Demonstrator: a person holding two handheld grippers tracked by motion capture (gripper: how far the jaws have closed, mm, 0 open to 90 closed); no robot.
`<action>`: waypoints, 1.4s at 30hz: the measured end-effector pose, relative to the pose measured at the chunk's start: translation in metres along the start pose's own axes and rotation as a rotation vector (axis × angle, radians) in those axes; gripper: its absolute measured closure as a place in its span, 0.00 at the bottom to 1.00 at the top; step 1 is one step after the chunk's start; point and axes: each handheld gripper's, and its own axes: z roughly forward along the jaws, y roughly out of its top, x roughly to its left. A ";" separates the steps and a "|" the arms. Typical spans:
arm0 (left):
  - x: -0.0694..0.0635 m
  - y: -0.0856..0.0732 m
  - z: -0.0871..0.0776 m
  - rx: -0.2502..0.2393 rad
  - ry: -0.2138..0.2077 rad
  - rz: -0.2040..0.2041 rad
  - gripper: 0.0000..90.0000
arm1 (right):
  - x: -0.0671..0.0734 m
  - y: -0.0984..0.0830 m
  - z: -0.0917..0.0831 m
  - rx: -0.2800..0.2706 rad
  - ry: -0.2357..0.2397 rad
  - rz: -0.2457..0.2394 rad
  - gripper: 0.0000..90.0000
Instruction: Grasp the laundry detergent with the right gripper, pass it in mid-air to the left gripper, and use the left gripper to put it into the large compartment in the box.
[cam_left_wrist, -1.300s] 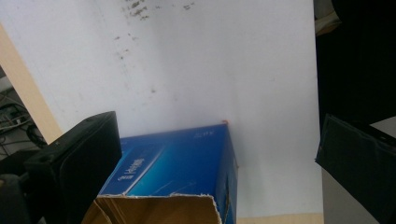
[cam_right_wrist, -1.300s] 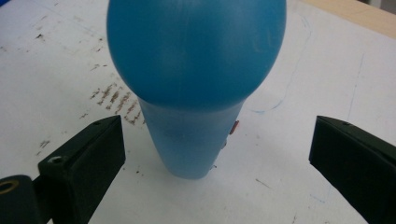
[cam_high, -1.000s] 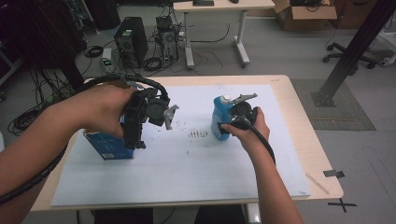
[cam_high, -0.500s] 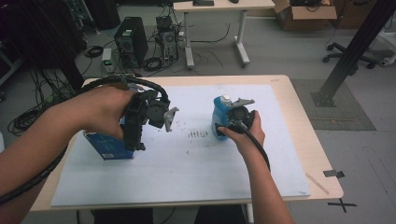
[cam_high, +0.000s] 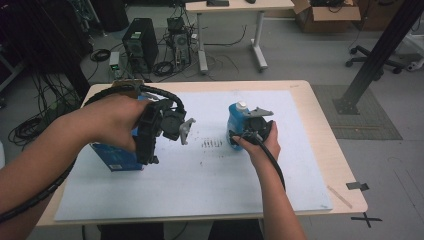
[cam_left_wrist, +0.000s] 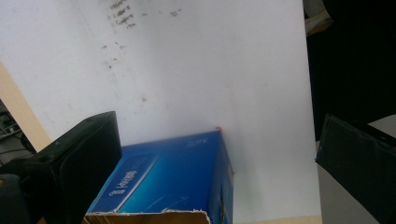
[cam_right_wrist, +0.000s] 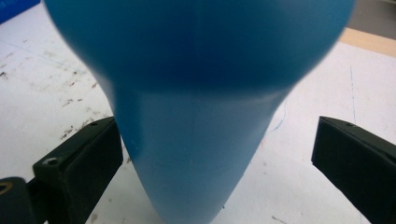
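Right gripper view: jaws wide either side of the blue plastic bottle (cam_right_wrist: 196, 116), right gripper (cam_right_wrist: 210, 168) now closer vs 1s ago; grasp likely imminent. Left gripper (cam_left_wrist: 215, 158) wide over blue cardboard box (cam_left_wrist: 173, 182).

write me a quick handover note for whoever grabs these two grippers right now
Left gripper: jaws open, over the blue box, which stands on the white sheet at the table's left; nothing held.
Right gripper: jaws open, one on each side of the blue bottle, not closed on it. The bottle stands upright on the sheet, white cap on.
Done: both grippers lined up with their things.
Left: probably close the right jaws on the bottle, and bring the left down to the box; neither is lifted yet.
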 end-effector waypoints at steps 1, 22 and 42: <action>0.000 0.000 0.000 0.001 0.002 0.001 0.00 | 0.000 0.000 0.001 -0.004 -0.006 -0.002 0.02; -0.001 -0.008 0.003 -0.003 -0.006 -0.021 0.00 | 0.003 -0.003 0.009 -0.075 -0.047 0.006 0.02; -0.001 -0.011 0.005 -0.002 -0.007 -0.023 0.00 | 0.002 -0.006 0.019 -0.133 -0.039 0.120 0.01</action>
